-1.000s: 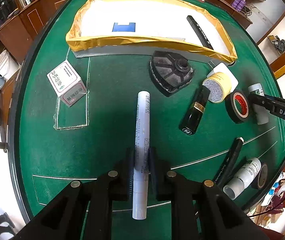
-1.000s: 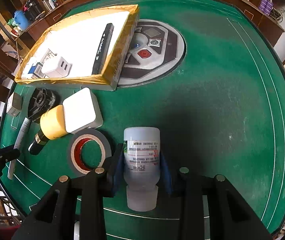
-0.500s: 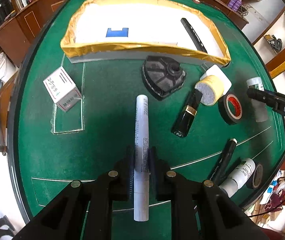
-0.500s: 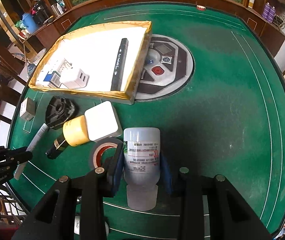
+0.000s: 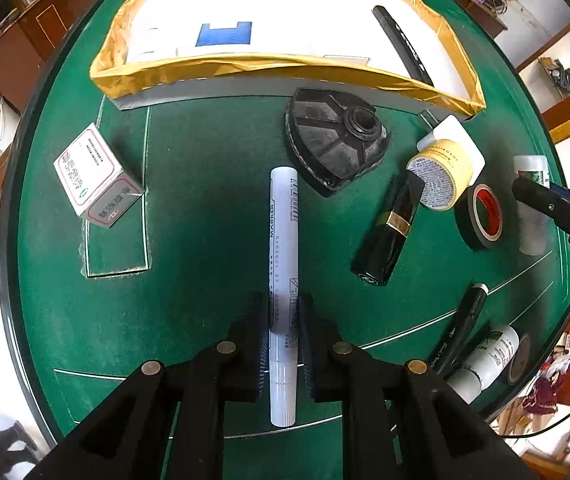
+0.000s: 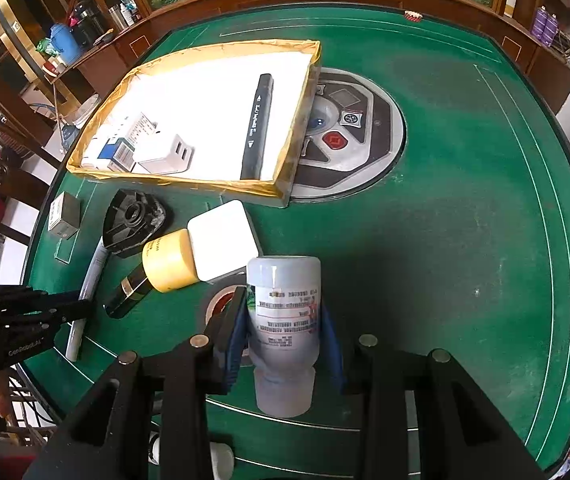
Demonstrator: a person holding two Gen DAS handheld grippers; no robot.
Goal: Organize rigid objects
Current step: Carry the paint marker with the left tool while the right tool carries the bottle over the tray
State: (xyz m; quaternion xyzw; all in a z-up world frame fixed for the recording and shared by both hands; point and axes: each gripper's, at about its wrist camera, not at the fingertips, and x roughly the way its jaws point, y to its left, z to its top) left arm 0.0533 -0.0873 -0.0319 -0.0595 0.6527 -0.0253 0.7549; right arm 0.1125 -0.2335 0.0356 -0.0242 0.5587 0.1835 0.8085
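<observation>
Left gripper (image 5: pixel 284 334) is clamping the white marker (image 5: pixel 283 264) between its pads, barrel sticking forward over the green table (image 5: pixel 205 216), while right gripper (image 6: pixel 285 334) is squeezing the white bottle (image 6: pixel 284 312), cap pointing back.

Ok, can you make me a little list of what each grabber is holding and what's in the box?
left hand-held gripper: shut on the white marker
right hand-held gripper: shut on the white bottle
box: gold-edged, holds a black pen, a white charger and a small blue and white box
still on the green table: black tape roll, yellow-capped jar, black lipstick
</observation>
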